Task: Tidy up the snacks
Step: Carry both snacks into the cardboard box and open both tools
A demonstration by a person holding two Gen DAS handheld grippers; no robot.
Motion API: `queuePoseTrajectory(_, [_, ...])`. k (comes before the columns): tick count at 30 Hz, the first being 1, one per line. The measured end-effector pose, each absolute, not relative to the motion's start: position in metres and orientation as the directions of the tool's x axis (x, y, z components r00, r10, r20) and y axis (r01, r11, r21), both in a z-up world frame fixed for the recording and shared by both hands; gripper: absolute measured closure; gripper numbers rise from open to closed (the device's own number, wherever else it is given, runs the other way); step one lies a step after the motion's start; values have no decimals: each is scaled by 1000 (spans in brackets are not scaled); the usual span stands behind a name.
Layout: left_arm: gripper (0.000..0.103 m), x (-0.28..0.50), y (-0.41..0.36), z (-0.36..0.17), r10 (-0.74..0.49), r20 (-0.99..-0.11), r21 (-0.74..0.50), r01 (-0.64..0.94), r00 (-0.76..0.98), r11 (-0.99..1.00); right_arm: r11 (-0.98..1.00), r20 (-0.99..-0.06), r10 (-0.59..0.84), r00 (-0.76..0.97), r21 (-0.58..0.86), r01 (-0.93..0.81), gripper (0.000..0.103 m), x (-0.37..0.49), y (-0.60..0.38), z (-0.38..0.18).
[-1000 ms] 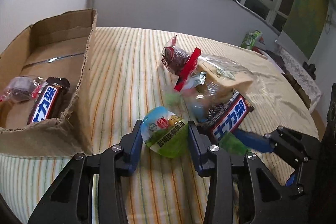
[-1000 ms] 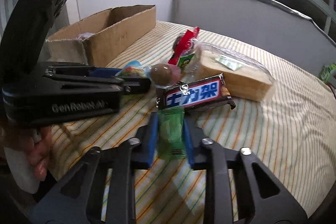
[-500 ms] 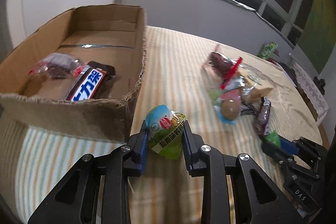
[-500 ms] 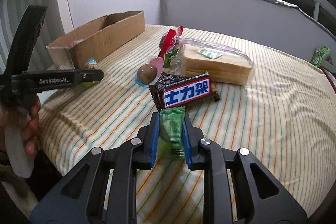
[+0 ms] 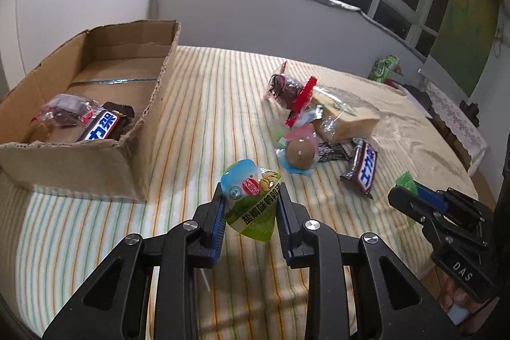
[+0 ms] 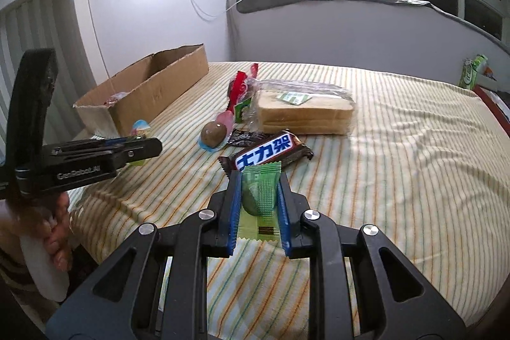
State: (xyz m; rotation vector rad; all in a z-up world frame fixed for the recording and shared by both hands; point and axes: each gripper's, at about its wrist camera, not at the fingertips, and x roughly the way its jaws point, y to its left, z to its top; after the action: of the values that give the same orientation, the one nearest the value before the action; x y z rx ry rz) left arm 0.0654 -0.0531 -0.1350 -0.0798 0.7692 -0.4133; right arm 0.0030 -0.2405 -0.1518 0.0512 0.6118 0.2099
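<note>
- Striped cloth in yellow, orange and green covers the tabletop (image 5: 207,104), which carries a cardboard box and a loose heap of snacks
- left hand-held gripper (image 5: 250,209): its blue pads are clamped on a small pouch with a blue top and green bottom (image 5: 251,199), held clear above the cloth, just beside the near right corner of the cardboard box (image 5: 95,155)
- right hand-held gripper (image 6: 258,206): its pads are pressed on a green candy packet (image 6: 259,193), which stands upright between them, its crimped lower edge hanging below the pads
- inside the cardboard box lie a brown chocolate bar with white characters on a blue band (image 5: 103,125) and, touching it on the left, a clear packet of dark pieces (image 5: 63,110)
- the heap sits well apart from the box, toward the middle of the cloth: a second chocolate bar of the same kind (image 6: 266,153) lies nearest the right hand-held gripper
- behind it rests a bag of sliced bread (image 6: 302,113) in clear wrap
- a brown egg in a pink and blue wrapper (image 6: 213,134) lies left of the bar, with a small dark wrapper (image 6: 245,137) between them
- a red-sealed clear packet (image 5: 290,88) leans at the heap's far left end
- a person's hand (image 6: 54,231) grips the left tool's handle at the left edge of the right wrist view
- a green carton (image 6: 471,70) stands at the far right corner, away from everything else
</note>
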Motion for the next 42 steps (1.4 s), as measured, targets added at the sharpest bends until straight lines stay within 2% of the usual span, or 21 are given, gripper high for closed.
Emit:
queuePoseTrajectory(5, [76,57,-50,-128,-414,-637,-227,356,650,907,982,-551,189,813,123,-145,82,2,-244,-143])
queuePoseTrajectory(9, [76,54,-54,-108,-430,-599,-223,375,675,900,987,-496,160,853,103,-125,82,0,-244,-109])
queuePoseTrajectory(16, [76,32,-51,-23,-428,-444,-126,418,787,900,992,-352,123,928,39,-117,82,-16,-230,-25])
queuePoseTrajectory(20, [76,18,-37,12,-427,-370,-104,420,825,902,994,-343,110,933,18,-111,82,-20,-215,-10])
queuePoseTrajectory(23, [76,15,-23,18,-430,-348,-115,417,833,901,994,-365,104,925,-2,-112,82,-17,-200,-10])
queuePoseTrajectory(32, [76,22,28,6,-388,-342,-146,359,856,922,978,-421,176,890,-31,-208,82,14,-134,-22])
queuePoseTrajectory(42, [76,45,102,-19,-216,-396,-170,161,893,972,925,-450,328,831,-26,-380,82,59,-55,-36])
